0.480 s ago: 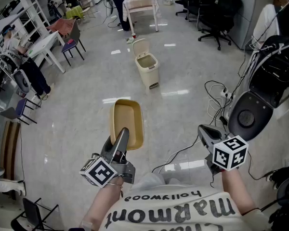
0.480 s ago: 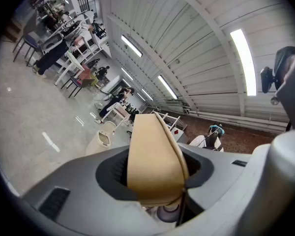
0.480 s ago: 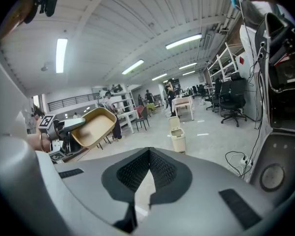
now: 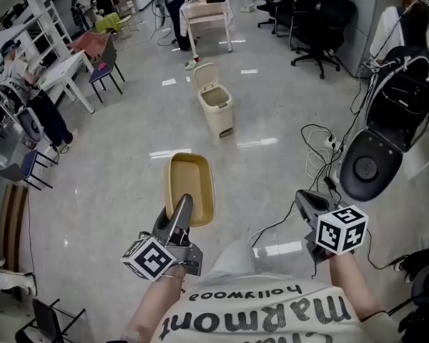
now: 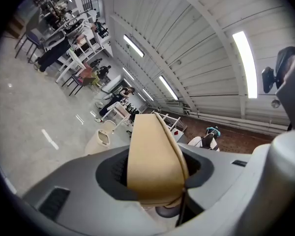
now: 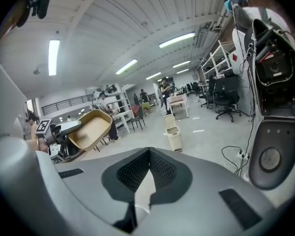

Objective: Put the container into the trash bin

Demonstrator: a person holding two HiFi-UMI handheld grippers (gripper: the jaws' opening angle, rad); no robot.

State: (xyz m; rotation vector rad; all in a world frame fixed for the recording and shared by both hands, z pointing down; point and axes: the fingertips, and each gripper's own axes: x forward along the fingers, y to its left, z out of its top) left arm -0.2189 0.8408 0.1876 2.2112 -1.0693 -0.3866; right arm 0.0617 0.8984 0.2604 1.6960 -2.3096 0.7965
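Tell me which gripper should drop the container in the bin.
Left. The left gripper clamps the container by its rim, and the open bin stands straight ahead. The right gripper is shut and empty, off to the side.

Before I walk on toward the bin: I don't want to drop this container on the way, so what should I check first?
1. Left gripper clamped on the container at its rim: ok.
2. Trash bin has its lid up: ok.
3. Trash bin within reach: not ok, it stands farther ahead on the floor.
4. Cables off the straight path: ok, they lie to the right.
5. Right gripper empty, jaws together: ok.
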